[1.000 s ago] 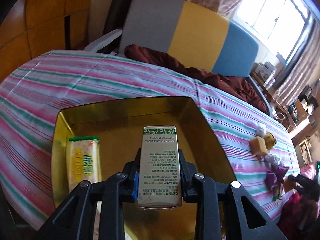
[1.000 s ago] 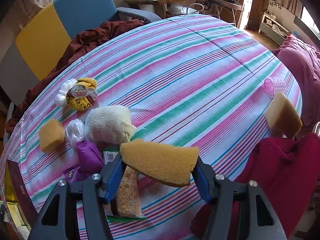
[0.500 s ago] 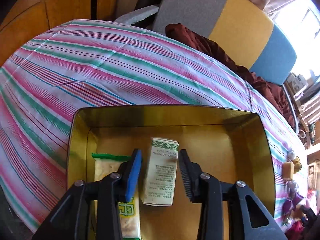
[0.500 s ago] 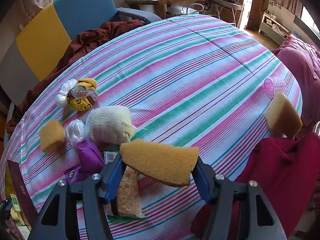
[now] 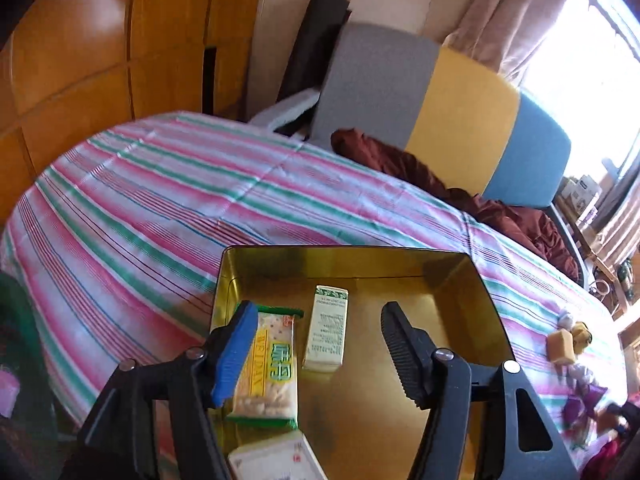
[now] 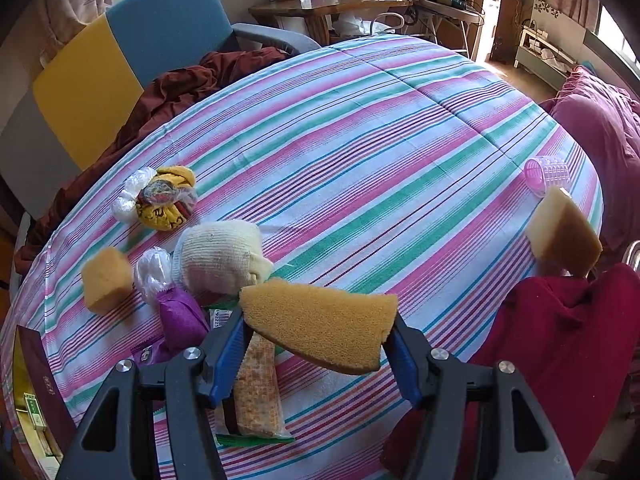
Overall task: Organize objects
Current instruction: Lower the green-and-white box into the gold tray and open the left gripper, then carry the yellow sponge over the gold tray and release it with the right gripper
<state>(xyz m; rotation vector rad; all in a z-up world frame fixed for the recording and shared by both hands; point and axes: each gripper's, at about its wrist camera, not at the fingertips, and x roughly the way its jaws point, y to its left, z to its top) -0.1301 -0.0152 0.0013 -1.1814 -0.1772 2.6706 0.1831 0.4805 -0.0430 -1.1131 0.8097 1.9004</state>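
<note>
In gold tray (image 5: 256, 264) — carton (image 5: 326, 334), crackers (image 5: 268, 372).

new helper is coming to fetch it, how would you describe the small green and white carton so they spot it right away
Find the gold tray on the striped tablecloth. The small carton lies flat in its middle, right of a yellow cracker packet. It is the only white box with a green leafy band at its far end.

A lived-in home: a striped tablecloth (image 6: 360, 128) covers the table, beside an armchair (image 5: 460, 108), curtains (image 5: 500, 20) and a cluttered side table (image 6: 332, 4).
</note>
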